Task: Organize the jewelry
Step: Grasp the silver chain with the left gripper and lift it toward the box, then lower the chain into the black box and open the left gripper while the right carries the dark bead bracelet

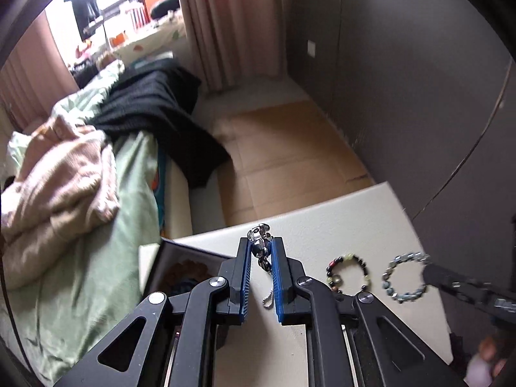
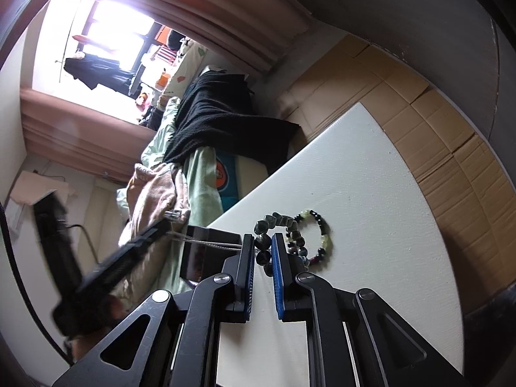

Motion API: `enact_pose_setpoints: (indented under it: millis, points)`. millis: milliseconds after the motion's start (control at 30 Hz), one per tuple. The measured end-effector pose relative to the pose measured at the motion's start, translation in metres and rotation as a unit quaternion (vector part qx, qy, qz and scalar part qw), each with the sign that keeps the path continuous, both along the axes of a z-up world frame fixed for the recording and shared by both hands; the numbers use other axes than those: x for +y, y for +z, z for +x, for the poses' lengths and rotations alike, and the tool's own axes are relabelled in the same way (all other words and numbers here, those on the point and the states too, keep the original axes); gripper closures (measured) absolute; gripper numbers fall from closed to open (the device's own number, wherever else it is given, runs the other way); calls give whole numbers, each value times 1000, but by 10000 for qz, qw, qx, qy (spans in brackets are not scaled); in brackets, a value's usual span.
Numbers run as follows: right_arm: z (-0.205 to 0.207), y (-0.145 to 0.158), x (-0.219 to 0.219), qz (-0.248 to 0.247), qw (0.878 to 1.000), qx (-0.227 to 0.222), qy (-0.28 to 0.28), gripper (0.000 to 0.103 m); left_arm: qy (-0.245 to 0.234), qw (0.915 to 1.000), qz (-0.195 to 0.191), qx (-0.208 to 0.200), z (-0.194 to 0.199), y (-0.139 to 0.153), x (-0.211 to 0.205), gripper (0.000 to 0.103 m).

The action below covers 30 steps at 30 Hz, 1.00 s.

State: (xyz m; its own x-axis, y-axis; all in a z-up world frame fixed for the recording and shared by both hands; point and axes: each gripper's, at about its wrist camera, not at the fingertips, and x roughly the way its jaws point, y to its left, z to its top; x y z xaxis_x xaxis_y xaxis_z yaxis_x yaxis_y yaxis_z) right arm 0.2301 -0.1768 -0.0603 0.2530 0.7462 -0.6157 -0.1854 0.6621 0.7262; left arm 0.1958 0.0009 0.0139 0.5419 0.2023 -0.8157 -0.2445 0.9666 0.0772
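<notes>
Between the left tool's (image 1: 261, 251) blue pads hangs a silver bracelet (image 1: 259, 242).

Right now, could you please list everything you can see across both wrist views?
silver chain: one, silver, clamped in left gripper.
grey-blue bracelet: one, clamped in right gripper, on table.
green-and-black bracelet: one, lying on table.
dark box: one, open, table's left edge.
table: one, white.
bedding: green and pink, with black blanket.
cardboard: brown, on floor.
left gripper: shut on chain.
right gripper: shut on bracelet.
</notes>
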Motion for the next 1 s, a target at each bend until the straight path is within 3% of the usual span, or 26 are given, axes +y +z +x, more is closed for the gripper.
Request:
enact_pose_setpoints:
  millis: [500,1000]
  points:
    - [-3,1,12,-33,9999,-41,130,91,-267,9933,44,-1123,-39,119,-7,90]
    - [-5,3,23,-6,9995,-117,294,91,-46,9837,421,-1748,-63,197,21,90]
